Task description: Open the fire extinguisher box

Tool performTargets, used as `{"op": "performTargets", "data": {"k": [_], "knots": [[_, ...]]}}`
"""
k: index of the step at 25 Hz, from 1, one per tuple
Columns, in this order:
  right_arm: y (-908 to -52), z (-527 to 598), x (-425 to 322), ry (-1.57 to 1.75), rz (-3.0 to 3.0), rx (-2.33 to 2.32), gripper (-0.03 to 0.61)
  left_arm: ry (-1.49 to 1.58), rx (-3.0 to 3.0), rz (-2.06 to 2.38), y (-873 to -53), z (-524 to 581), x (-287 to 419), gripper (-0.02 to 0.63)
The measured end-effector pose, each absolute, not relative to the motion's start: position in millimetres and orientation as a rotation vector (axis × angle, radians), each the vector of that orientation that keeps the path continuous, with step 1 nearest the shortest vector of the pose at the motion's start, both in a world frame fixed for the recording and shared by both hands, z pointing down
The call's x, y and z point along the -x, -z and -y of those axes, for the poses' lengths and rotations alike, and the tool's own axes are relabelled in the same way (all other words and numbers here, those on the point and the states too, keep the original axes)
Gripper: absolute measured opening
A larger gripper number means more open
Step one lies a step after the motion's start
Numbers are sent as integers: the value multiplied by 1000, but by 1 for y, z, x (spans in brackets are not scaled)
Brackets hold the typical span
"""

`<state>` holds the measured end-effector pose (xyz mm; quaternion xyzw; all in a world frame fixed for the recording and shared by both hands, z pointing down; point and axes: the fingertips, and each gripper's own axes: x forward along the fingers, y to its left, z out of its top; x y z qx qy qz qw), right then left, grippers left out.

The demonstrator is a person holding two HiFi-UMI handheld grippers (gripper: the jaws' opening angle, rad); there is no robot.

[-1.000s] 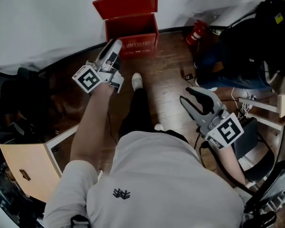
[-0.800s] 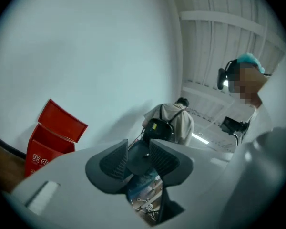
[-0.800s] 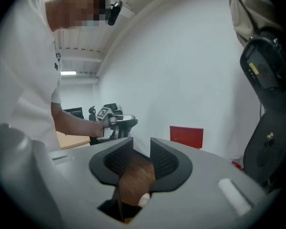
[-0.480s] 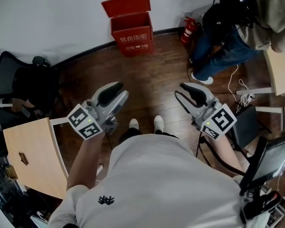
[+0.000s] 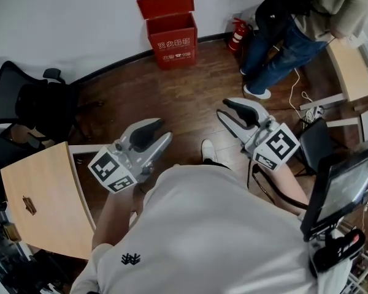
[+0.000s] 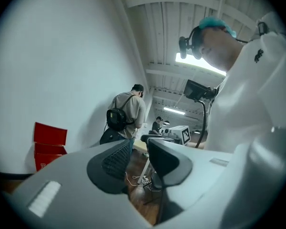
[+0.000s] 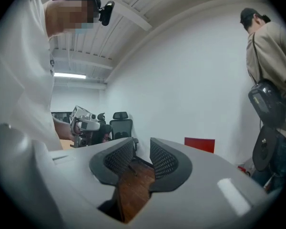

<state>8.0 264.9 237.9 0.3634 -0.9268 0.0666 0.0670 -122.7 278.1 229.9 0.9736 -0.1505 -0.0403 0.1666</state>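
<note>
The red fire extinguisher box (image 5: pixel 170 29) stands on the wood floor against the white wall, its lid tipped up and back. It also shows small at the left of the left gripper view as the box (image 6: pixel 48 147), and its lid (image 7: pixel 199 145) peeks over the right jaw in the right gripper view. My left gripper (image 5: pixel 148 130) hovers close to my body, far from the box, jaws partly apart with nothing between them (image 6: pixel 136 154). My right gripper (image 5: pixel 233 112) is held level beside it, open and empty (image 7: pixel 142 159).
A red fire extinguisher (image 5: pixel 236 34) stands by the wall right of the box, and a person with a backpack (image 5: pixel 288 23) stands next to it. A black office chair (image 5: pixel 24 103) and a wooden tabletop (image 5: pixel 40 201) lie at my left, a desk (image 5: pixel 352 69) and a monitor (image 5: pixel 340 185) at my right.
I have stepped back from the box. The left gripper, near the box a second ago, has drawn back to my body and its jaws have narrowed. The box looks smaller and farther off.
</note>
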Motion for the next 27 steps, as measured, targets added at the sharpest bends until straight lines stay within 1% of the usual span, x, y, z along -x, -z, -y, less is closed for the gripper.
{"op": "performTargets", "data": {"k": [4,8,16,27], "knots": [[-237,-272,5,-176,2809,-1074,112,121,-2766,445,-233,-280,130,114],[-238,-297,43,-174,2788,-1098,110,123,-2770,430,-236,-300,167,114],[-244,-331,96,-165,2737,-1134,110,151,-2774,389,-247,-326,221,114],[-242,-328,111,-163,2738,-1105,110,115,-2793,367,-246,-330,225,109]]}}
